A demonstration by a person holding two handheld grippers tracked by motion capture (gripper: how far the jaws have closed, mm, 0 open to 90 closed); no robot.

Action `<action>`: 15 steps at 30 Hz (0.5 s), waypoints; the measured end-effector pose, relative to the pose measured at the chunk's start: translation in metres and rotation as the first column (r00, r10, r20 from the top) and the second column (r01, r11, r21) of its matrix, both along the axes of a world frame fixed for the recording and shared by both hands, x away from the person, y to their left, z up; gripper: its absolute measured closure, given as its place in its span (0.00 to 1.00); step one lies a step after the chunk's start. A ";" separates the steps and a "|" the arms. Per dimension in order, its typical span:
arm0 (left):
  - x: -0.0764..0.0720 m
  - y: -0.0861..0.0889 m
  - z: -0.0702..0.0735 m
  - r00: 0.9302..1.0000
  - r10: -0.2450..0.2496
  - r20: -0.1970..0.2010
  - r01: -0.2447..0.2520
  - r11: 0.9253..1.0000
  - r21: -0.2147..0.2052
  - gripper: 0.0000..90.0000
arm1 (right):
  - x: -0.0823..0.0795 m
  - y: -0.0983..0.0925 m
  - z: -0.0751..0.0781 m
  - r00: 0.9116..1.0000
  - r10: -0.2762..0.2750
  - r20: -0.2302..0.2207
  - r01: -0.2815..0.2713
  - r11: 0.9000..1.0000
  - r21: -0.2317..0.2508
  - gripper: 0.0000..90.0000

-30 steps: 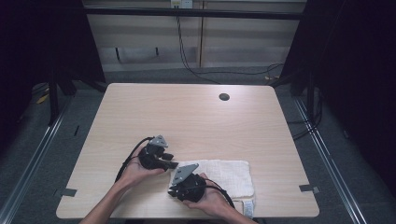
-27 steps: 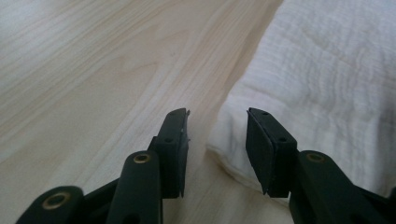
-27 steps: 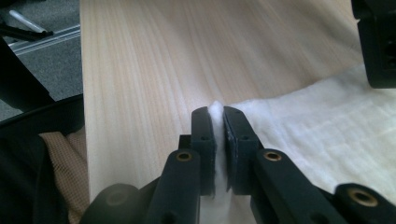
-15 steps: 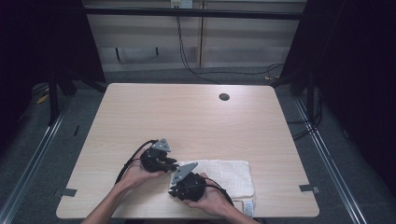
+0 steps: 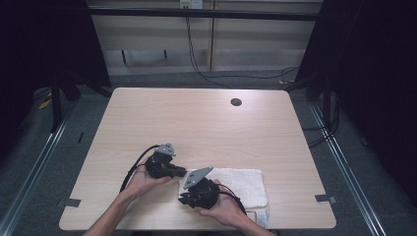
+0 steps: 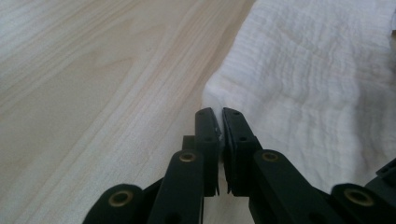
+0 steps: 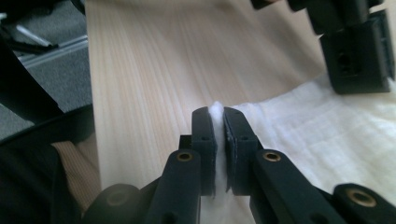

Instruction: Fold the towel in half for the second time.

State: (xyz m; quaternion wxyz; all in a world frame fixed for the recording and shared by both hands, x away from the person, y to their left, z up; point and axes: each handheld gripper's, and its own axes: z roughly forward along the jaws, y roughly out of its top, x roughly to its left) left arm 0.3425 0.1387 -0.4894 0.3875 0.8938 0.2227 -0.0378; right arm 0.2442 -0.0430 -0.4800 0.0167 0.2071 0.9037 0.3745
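Room: dark on both sides, a pale panelled wall at the far end with cables hanging and trailing onto grey floor; metal rails run along the floor left and right of the table.

Surface, high view: light wood table (image 5: 196, 128), bare save for a round dark grommet (image 5: 236, 102) near the far edge, right of centre, and a white cloth (image 5: 246, 187) lying flat near the near edge, right of centre, with a small label at its near right corner. Two forearms enter from the near edge. The left gripper (image 5: 181, 172) points right at the cloth's far left corner; the right gripper (image 5: 183, 198) sits just near of it at the cloth's near left corner, pointing left. Change noted: against the earlier high pictures, the left gripper sits a little nearer the cloth's edge, and its jaws have just been closing.

Left gripper view: the left gripper's (image 6: 219, 122) black jaws stand nearly pressed together, a thin sliver of white fabric between the pads, right at the cloth's (image 6: 317, 93) corner. Wood grain fills the left half.

Right gripper view: the right gripper (image 7: 215, 119) pinches a tuft of the cloth (image 7: 327, 135) between its pads, jaws pressed together on it. The other gripper's black body hangs at upper right, over the cloth's edge. A sleeve and floor show at the left.

Judgement: both left corners now look gripped, so the cloth seems ready to be lifted or folded over; the left pinch looks shallow and could slip.
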 end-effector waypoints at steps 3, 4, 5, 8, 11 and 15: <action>0.001 0.002 0.003 1.000 0.021 -0.007 -0.021 0.999 -0.026 0.95 | -0.001 -0.003 0.006 1.000 -0.010 0.003 0.010 1.000 0.024 0.93; 0.001 0.003 0.002 1.000 0.018 -0.012 -0.018 1.000 -0.024 0.95 | -0.001 -0.003 0.007 1.000 -0.005 0.004 0.005 1.000 0.028 0.93; 0.001 0.003 0.002 1.000 0.018 -0.012 -0.018 1.000 -0.024 0.95 | -0.001 -0.003 0.007 1.000 -0.005 0.004 0.005 1.000 0.028 0.93; 0.004 0.005 0.003 0.999 0.026 -0.026 -0.028 0.998 -0.054 0.95 | -0.001 -0.003 0.010 1.000 -0.009 0.011 0.009 0.999 0.038 0.93; 0.004 0.010 0.009 0.999 0.045 -0.017 -0.046 0.996 -0.078 0.95 | -0.001 -0.005 0.014 1.000 -0.018 -0.001 0.018 0.998 0.066 0.93; 0.004 0.013 0.013 0.998 0.055 -0.016 -0.057 0.994 -0.096 0.95 | 0.000 -0.007 0.017 0.999 -0.035 -0.003 0.035 0.996 0.085 0.93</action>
